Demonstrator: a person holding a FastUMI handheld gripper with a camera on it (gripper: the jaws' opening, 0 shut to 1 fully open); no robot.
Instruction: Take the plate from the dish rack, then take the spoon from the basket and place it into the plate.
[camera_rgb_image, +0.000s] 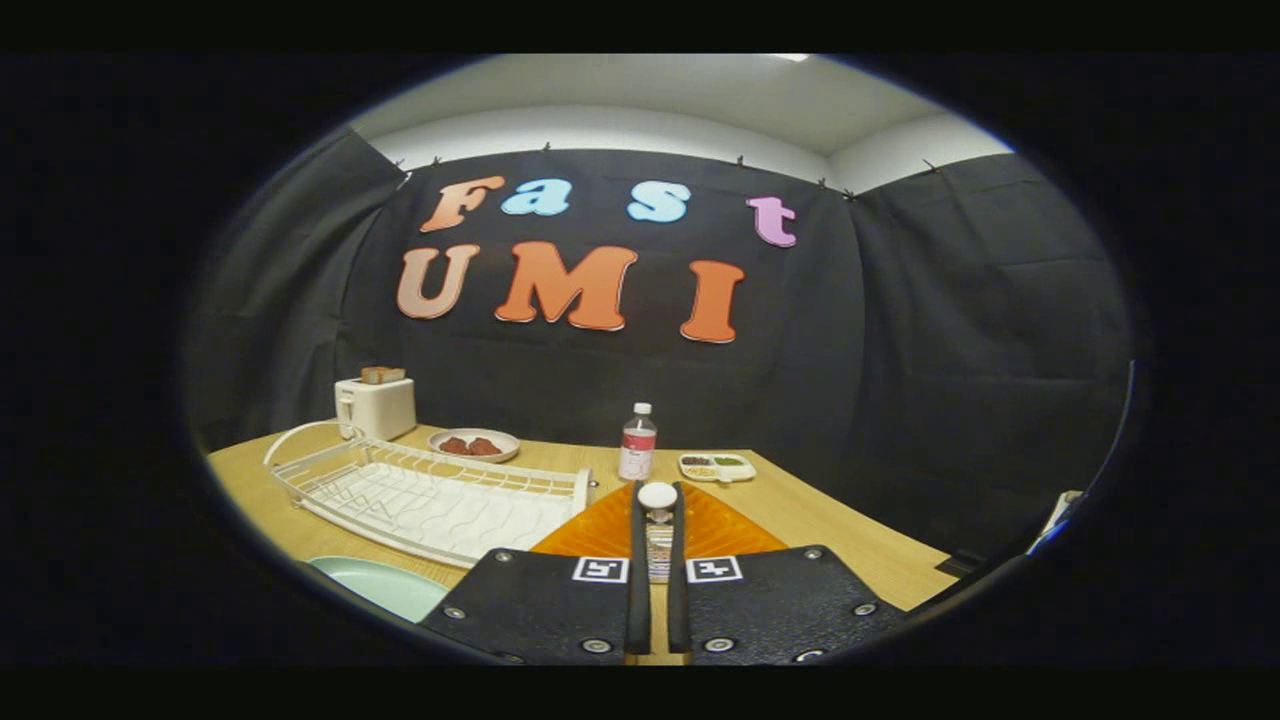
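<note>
Fingers stand nearly closed, with only a narrow slot between them, and in that slot sits a spoon: its white rounded end pokes up at the fingertips and a clear handle runs down the gap. Both fingers seem to press its sides, so the gripper has hold of it, though the lower part of the handle is hidden between the finger bodies. Behind the fingers lies an orange basket, largely covered by them, so its shape is hard to make out. To the near left, a pale green plate rests on the wooden table, cut off at its lower side. Farther left stands the white dish rack, with a toaster beyond it. A plate of dark food, a bottle and a small divided tray sit at the far side; their contents are too small to tell.
</note>
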